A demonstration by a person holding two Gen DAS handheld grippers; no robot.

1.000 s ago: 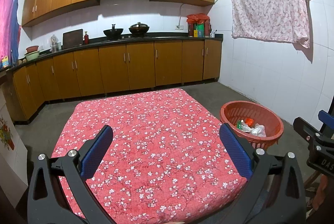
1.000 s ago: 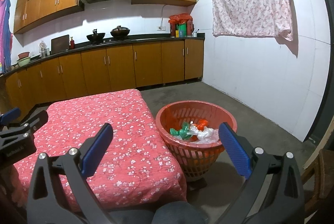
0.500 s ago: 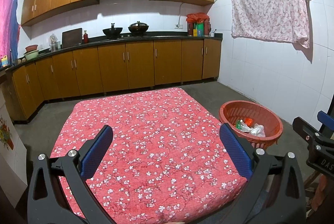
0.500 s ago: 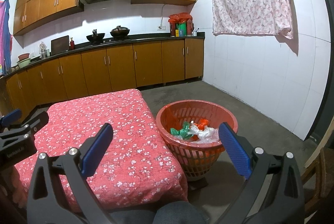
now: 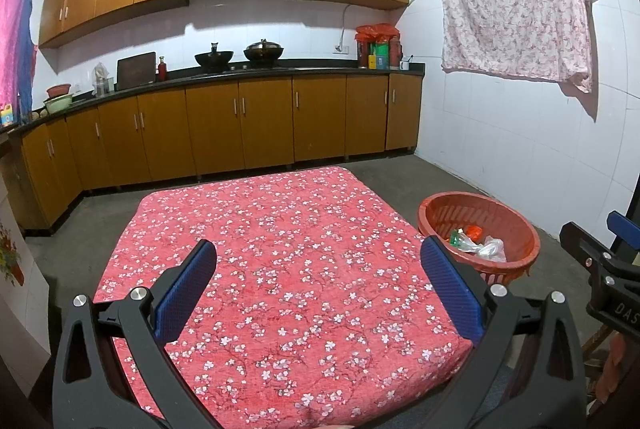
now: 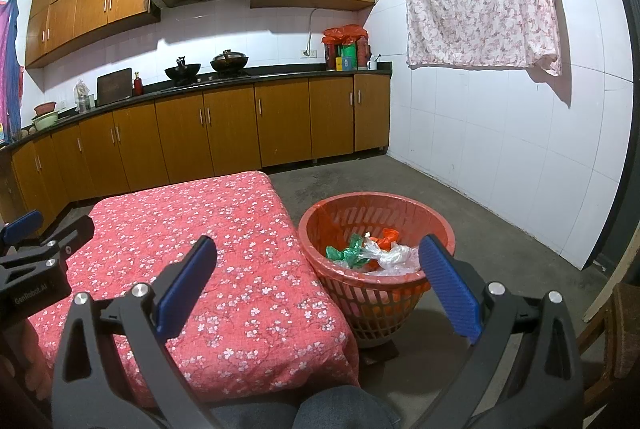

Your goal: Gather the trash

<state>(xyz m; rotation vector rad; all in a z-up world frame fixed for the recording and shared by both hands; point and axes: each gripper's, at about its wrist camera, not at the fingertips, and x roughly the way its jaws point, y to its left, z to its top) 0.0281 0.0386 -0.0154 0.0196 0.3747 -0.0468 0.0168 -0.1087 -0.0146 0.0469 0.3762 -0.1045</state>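
both grippers are hanging over the near edge of the table [image 5: 280, 249], jaws spread wide and holding nothing. the left gripper [image 5: 316, 293] is facing the bare red cloth; the right gripper [image 6: 316, 289] is pointing at the gap between table and basket [image 6: 340, 213]. the trash [image 6: 372, 253], crumpled bags in green, orange and clear, is lying inside the basket on the floor just right of the table, ahead and slightly right of the right jaws. the right hand is nearer. no loose trash is showing on the cloth, so collecting is looking finished.
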